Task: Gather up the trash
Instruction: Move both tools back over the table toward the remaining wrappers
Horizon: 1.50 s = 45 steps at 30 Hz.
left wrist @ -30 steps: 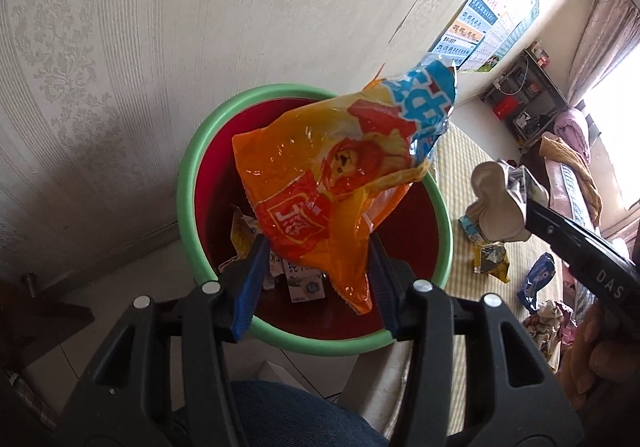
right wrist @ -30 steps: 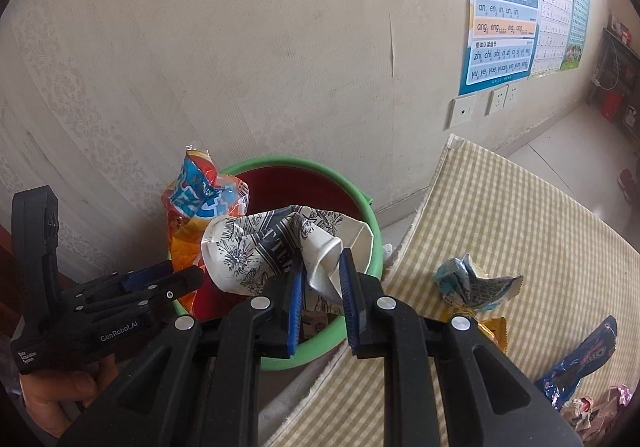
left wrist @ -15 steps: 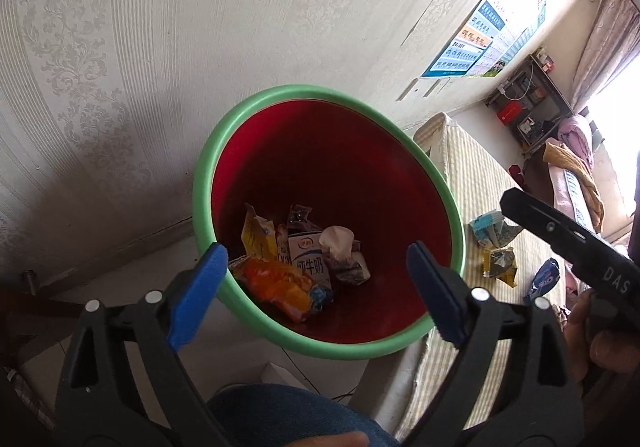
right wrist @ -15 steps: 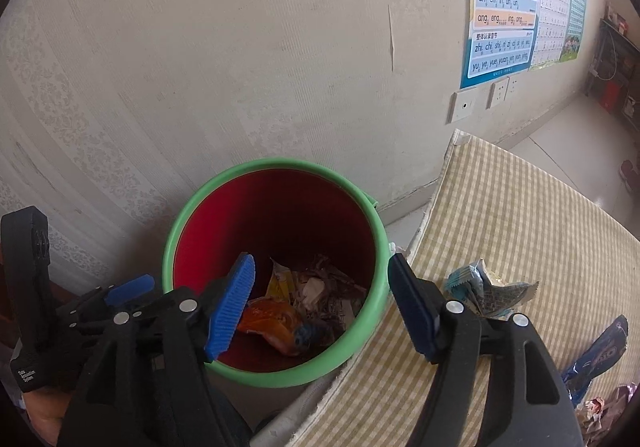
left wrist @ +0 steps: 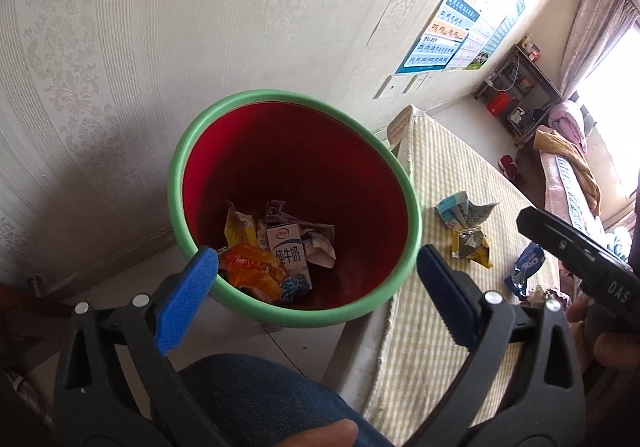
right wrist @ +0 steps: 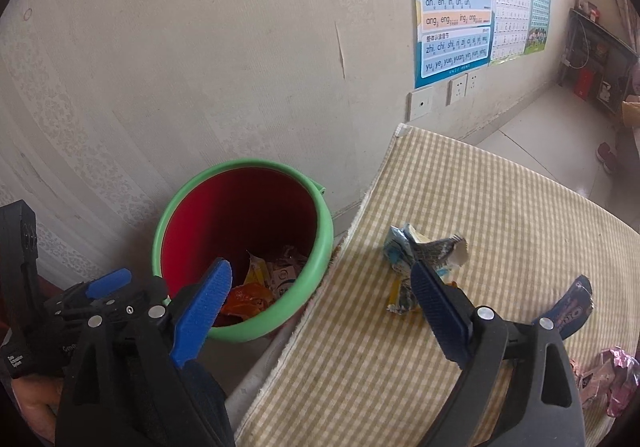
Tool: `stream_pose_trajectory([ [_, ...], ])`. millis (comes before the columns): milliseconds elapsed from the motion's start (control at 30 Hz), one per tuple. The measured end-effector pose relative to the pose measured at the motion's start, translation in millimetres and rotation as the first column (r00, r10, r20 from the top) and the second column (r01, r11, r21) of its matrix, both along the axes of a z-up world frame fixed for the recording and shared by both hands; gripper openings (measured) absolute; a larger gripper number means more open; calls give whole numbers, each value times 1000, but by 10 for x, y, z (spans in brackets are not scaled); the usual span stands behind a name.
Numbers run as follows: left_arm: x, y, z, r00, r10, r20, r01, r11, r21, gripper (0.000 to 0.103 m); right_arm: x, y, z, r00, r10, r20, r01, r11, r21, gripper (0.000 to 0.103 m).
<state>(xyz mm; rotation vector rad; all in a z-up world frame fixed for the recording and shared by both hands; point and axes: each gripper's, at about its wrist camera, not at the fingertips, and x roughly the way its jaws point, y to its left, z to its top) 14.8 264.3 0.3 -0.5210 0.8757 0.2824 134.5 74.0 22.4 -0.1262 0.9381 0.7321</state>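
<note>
A red bin with a green rim (left wrist: 188,151) (right wrist: 326,231) stands on the floor by the wall, left of the checked tabletop (right wrist: 500,207). Inside lie an orange snack bag (left wrist: 252,271) (right wrist: 244,301), a milk carton (left wrist: 286,257) and crumpled paper (left wrist: 320,243). My left gripper (left wrist: 316,271) is open and empty above the bin's near rim. My right gripper (right wrist: 320,287) is open and empty over the table's left edge. On the table lie a crumpled blue-white wrapper (right wrist: 424,251) (left wrist: 464,209), a yellow wrapper (left wrist: 470,249) and a blue wrapper (right wrist: 570,311) (left wrist: 524,271).
A pink foil wrapper (right wrist: 612,371) lies at the table's right edge. The wallpapered wall (right wrist: 200,67) carries posters (right wrist: 456,3) and sockets. My knee in jeans (left wrist: 260,395) is below the bin. Shelves (left wrist: 512,95) and bedding stand far right.
Both grippers opened and dropped their loads: the orange bag and the crumpled paper now lie in the bin. Both grippers have since drawn back and shifted right, toward the table.
</note>
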Motion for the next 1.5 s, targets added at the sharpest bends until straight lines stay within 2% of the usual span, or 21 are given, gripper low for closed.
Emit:
stream_pose_trajectory([
  [400, 62, -918, 113, 988, -154, 31, 153, 988, 34, 97, -178, -1229, -73, 986, -166, -3, 166, 985, -39, 92],
  [567, 104, -1299, 148, 978, -208, 35, 206, 978, 40, 97, -239, -1743, -65, 970, -241, -3, 241, 970, -29, 92],
  [800, 216, -1708, 148, 964, -266, 23, 267, 964, -13, 97, -292, -2380, -74, 942, -337, -8, 337, 942, -9, 92],
  [933, 282, -1939, 143, 949, -314, 5, 314, 949, -11, 97, -308, -2694, -116, 920, -390, -21, 390, 921, 1, 92],
  [1333, 529, -2544, 52, 895, -444, -42, 444, 896, -4, 97, -305, -3237, -431, 882, -461, -94, 459, 887, -37, 92],
  [1500, 600, -2677, -29, 882, -467, -64, 468, 884, -9, 97, -282, -3246, -641, 885, -439, -156, 433, 898, -77, 92],
])
